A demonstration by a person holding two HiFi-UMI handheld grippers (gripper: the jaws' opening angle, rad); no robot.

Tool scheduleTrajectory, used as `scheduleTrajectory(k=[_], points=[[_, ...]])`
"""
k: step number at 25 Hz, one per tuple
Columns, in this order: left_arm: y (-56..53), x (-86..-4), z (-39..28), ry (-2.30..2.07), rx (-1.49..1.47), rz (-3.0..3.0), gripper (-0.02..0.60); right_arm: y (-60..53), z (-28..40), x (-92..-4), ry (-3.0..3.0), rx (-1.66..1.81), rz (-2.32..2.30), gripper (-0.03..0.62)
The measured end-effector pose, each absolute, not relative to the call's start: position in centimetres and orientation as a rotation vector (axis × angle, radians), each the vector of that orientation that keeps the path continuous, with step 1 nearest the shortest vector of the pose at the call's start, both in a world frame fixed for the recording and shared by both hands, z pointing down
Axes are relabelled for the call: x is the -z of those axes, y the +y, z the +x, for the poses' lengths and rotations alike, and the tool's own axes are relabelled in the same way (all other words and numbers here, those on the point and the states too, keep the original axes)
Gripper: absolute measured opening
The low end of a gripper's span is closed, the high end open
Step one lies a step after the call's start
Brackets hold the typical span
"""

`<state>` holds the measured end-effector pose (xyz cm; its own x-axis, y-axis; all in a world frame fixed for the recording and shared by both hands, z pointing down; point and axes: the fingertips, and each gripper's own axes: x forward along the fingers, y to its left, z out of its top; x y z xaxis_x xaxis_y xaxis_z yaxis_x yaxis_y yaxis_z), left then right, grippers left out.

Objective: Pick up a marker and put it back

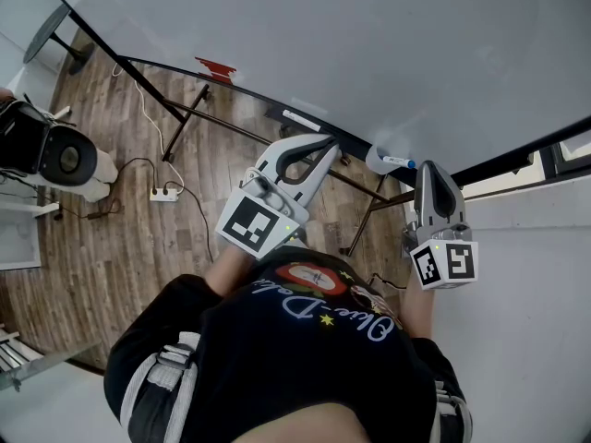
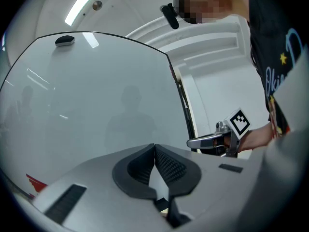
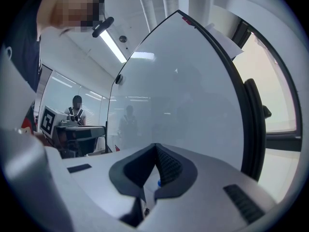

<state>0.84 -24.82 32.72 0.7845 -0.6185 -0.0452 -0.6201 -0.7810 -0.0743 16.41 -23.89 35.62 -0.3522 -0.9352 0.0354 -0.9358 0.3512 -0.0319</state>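
Head view: we look steeply down over a whiteboard (image 1: 323,44) that fills the upper part of the frame, with a wood floor (image 1: 120,238) at the left. The marker (image 1: 395,161), white with a blue cap, lies along the board's lower edge at centre right. It is just left of the right gripper (image 1: 428,166) tip, and we cannot tell whether they touch. The left gripper (image 1: 328,143) sits near the middle of the frame, its tip close to the same edge and clearly left of the marker. A red item (image 1: 215,67) rests further up that edge at upper centre, and a power strip (image 1: 164,193) lies on the floor at the left.

In the left gripper view we see the left gripper (image 2: 154,146) with its pads pressed together at the tips and nothing between them, and the whiteboard (image 2: 96,95) ahead.

In the right gripper view the right gripper (image 3: 155,145) also has its pads closed tip to tip. They pinch nothing, and a small blue spot of the marker (image 3: 158,182) shows through the gap lower down behind the tips. The whiteboard (image 3: 183,95) fills the centre.
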Motion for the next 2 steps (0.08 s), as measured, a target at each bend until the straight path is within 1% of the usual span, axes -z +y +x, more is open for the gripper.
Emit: scheduleTrajectory(k=[2], points=[[-24.85, -32.73, 0.89, 1.004, -0.028, -2.887, 0.003, -23.92, 16.44, -35.63, -2.572, -0.073, 1.779, 0.0]])
